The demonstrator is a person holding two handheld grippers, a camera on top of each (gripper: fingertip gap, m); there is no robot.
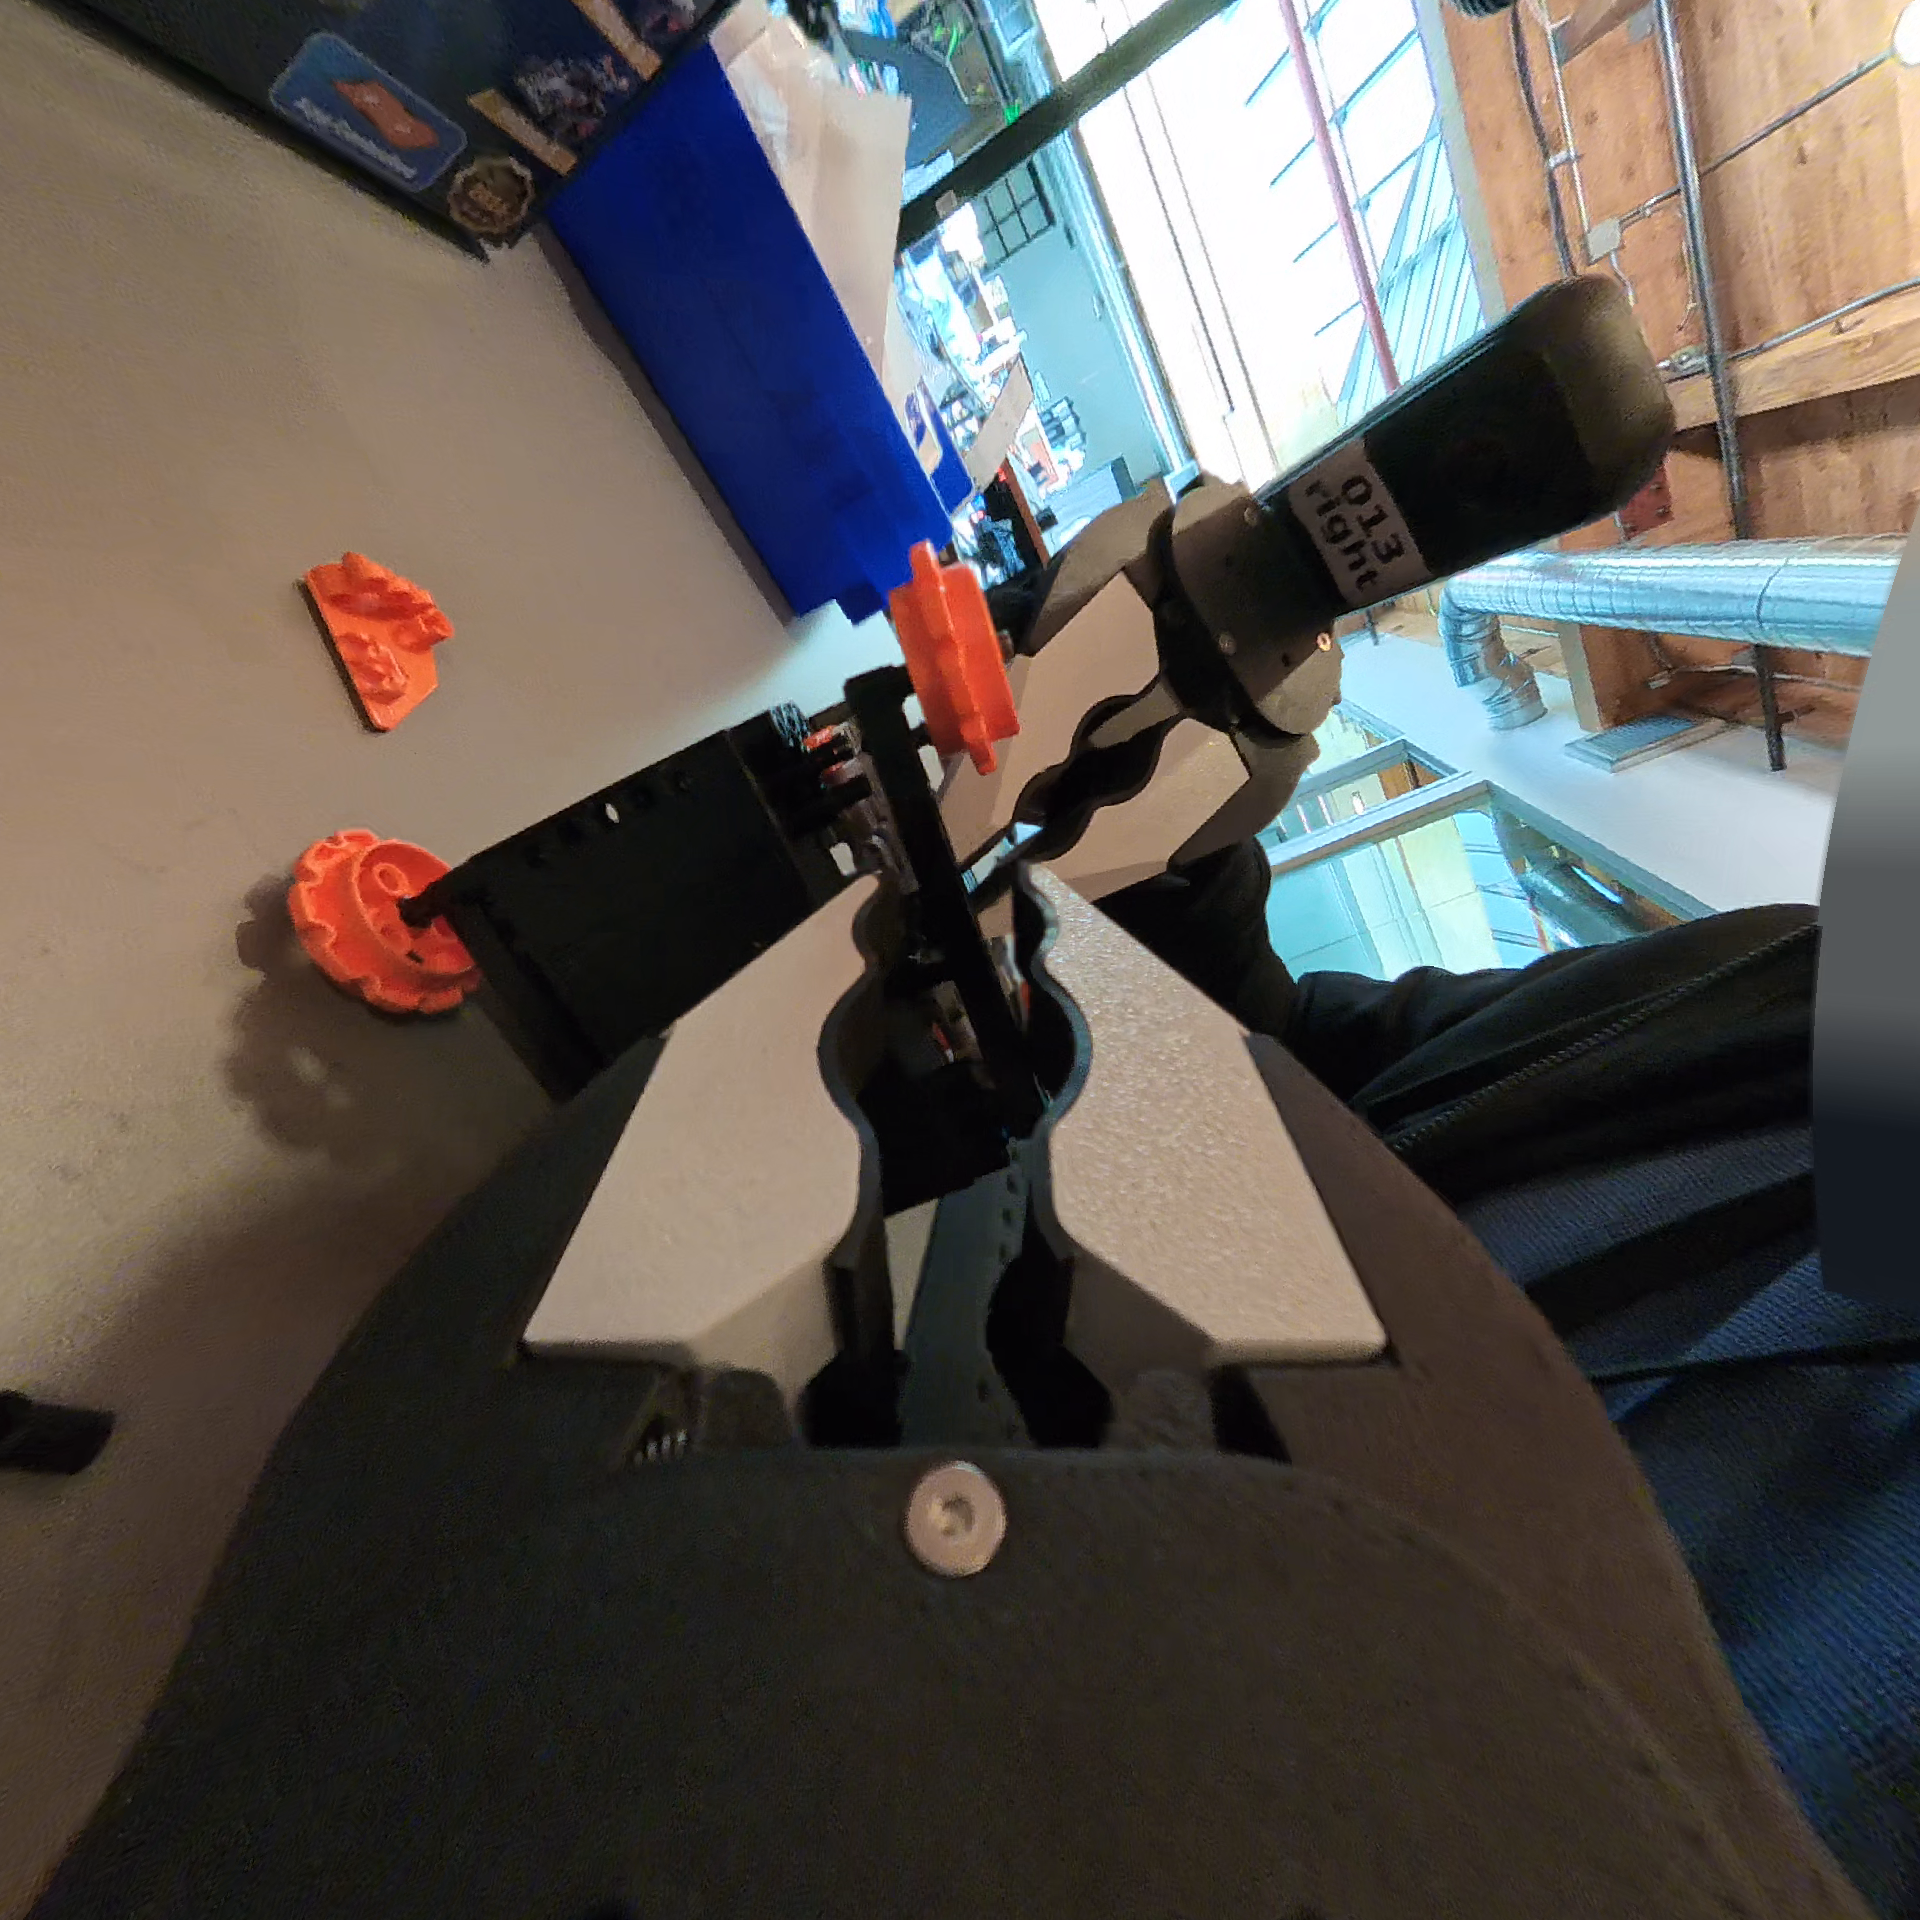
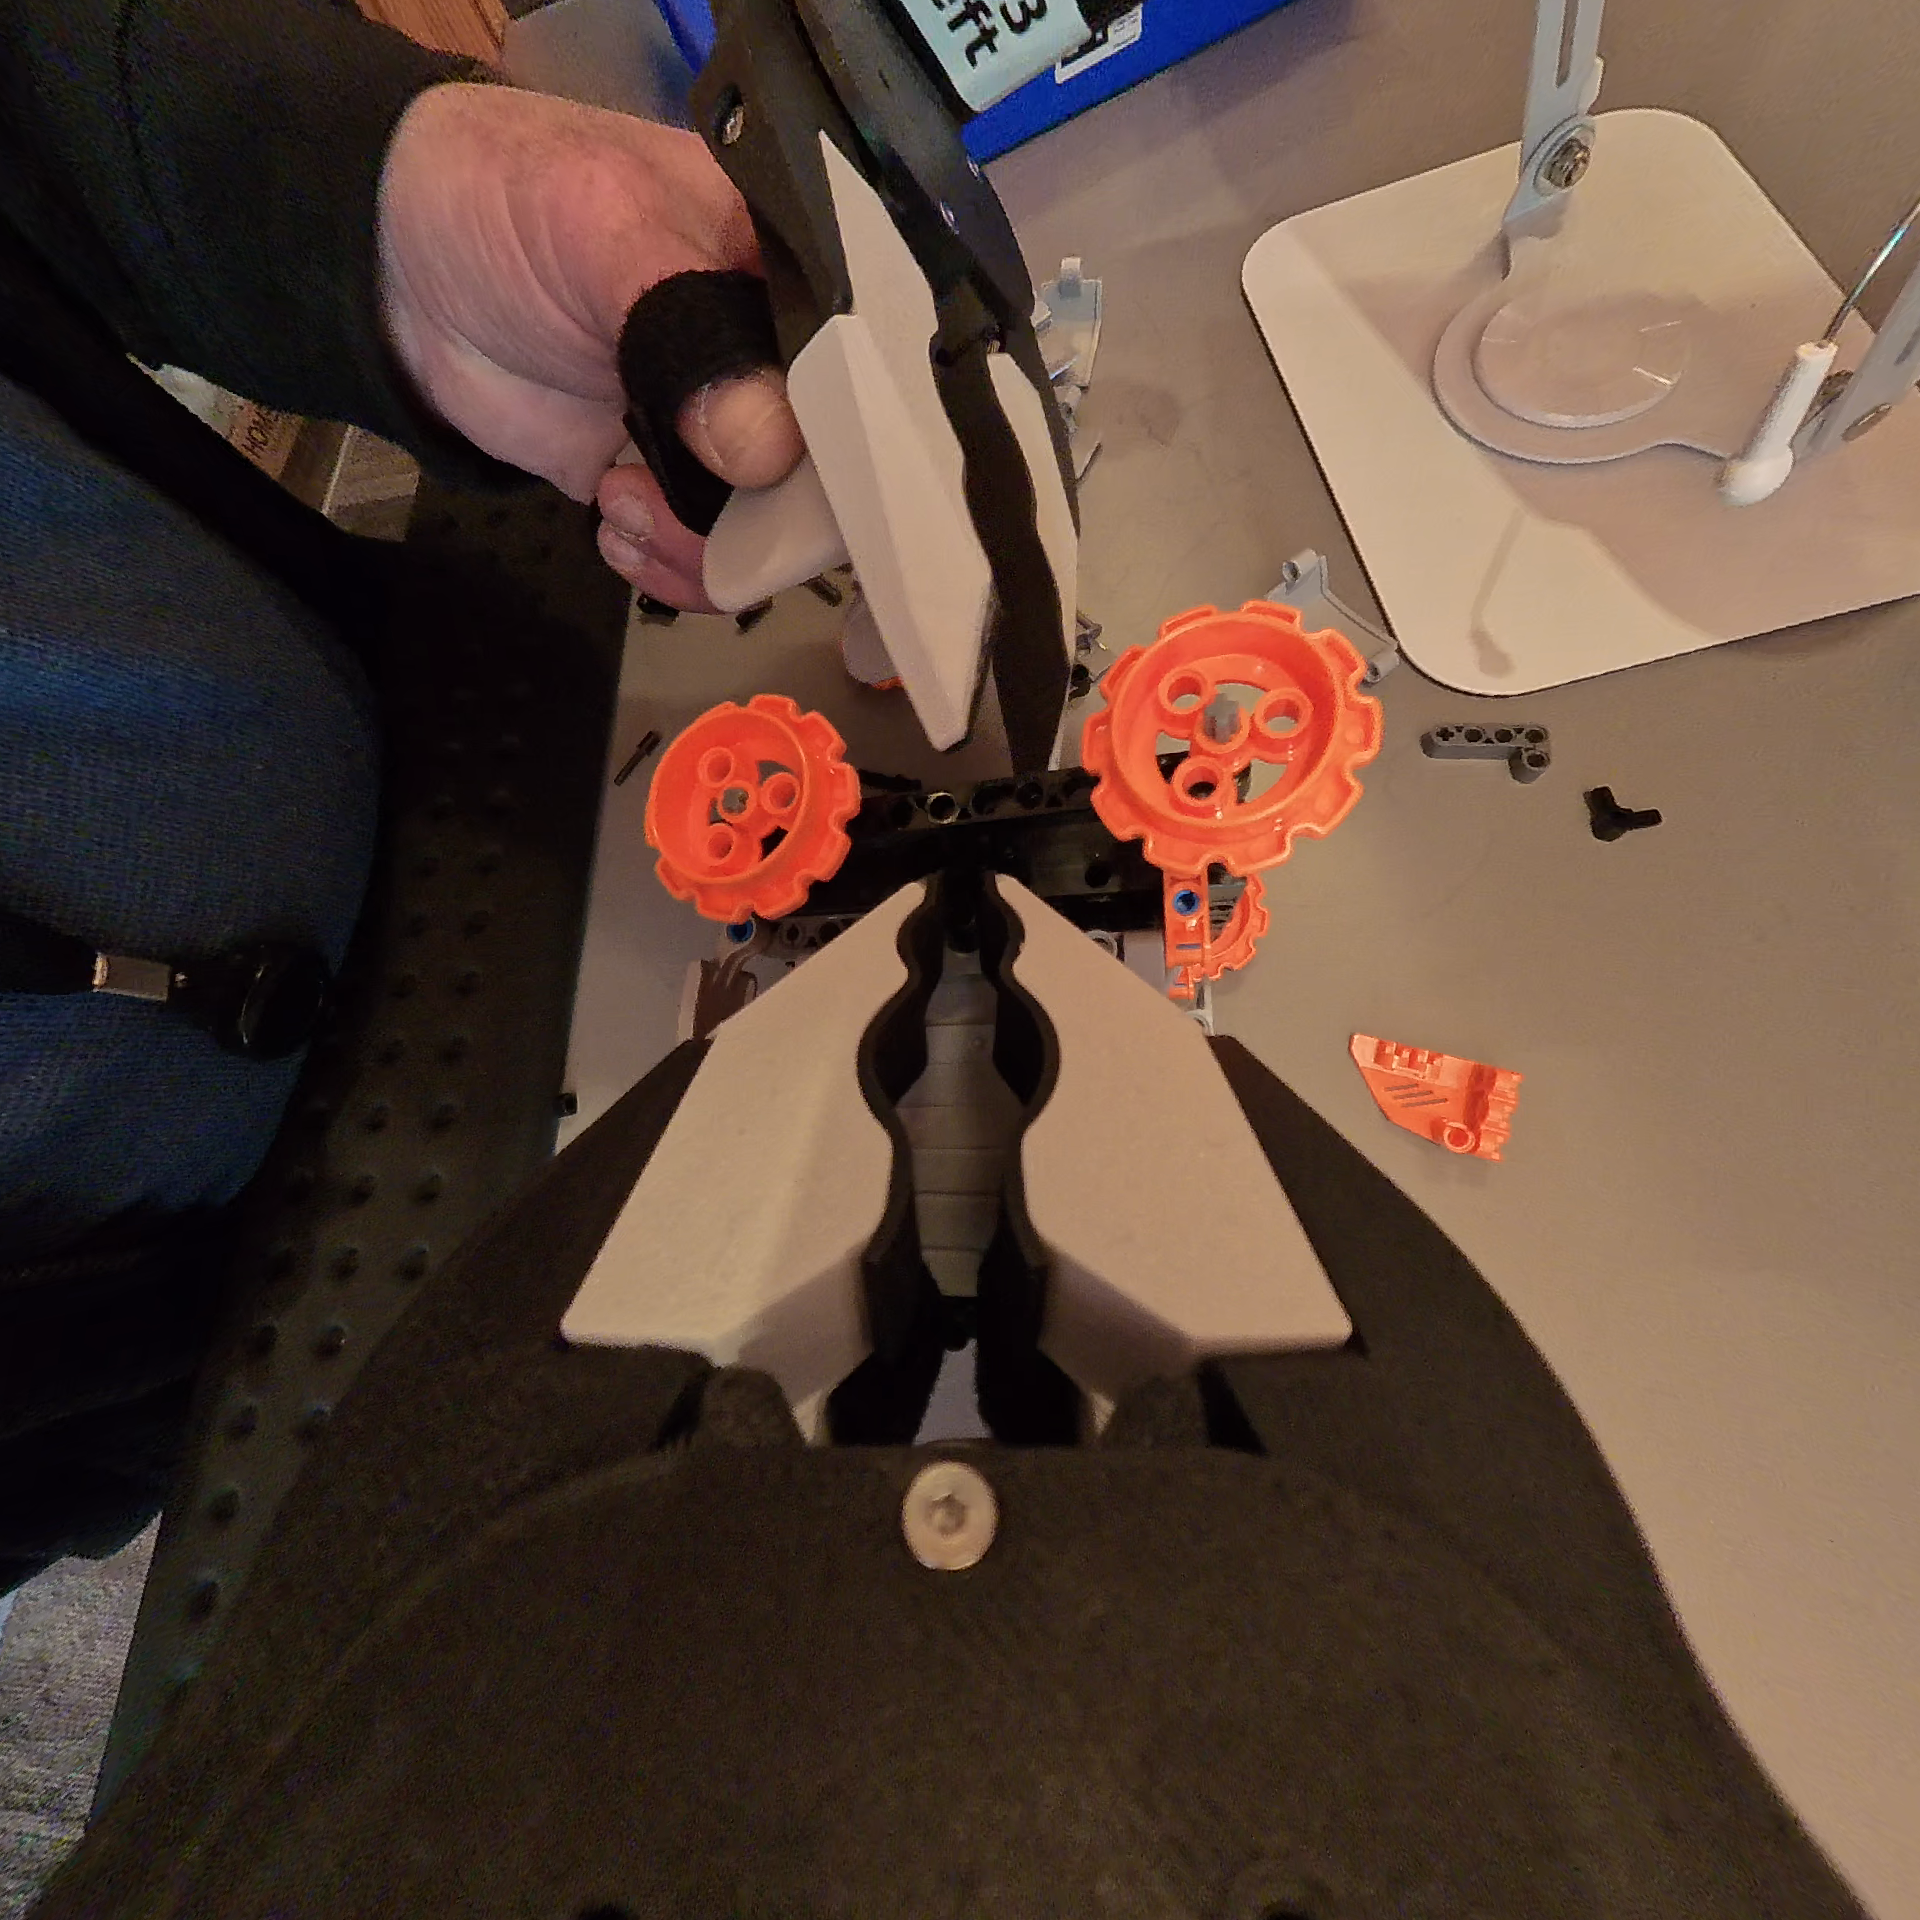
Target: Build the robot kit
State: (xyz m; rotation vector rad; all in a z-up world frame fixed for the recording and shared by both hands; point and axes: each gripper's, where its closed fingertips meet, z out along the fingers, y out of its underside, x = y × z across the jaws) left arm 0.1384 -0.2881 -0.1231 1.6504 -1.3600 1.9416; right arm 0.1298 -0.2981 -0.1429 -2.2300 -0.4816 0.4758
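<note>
A black building-brick frame (image 1: 644, 894) with orange toothed wheels (image 1: 379, 920) is held just above a grey table (image 1: 208, 416), one wheel close to the top. My left gripper (image 1: 956, 914) is shut on a thin black beam of the frame. My right gripper (image 2: 961, 894) is shut on the frame's middle bar (image 2: 987, 810), between two orange wheels (image 2: 748, 805) (image 2: 1231, 732). The right gripper also shows in the left wrist view (image 1: 1023, 831), meeting the frame from the far side. The left gripper comes down from above in the right wrist view (image 2: 1023, 738).
An orange panel piece (image 2: 1439, 1101), a grey angled beam (image 2: 1486, 743) and a black connector (image 2: 1616, 810) lie loose on the table. A white stand base (image 2: 1558, 416) is at the back right, a blue bin (image 1: 748, 343) behind. A person's hand (image 2: 551, 312) holds the left gripper. Left and right tips are no more than a few centimetres apart. Both grippers' tips are roughly 20 cm from the black connector (image 2: 1616, 810).
</note>
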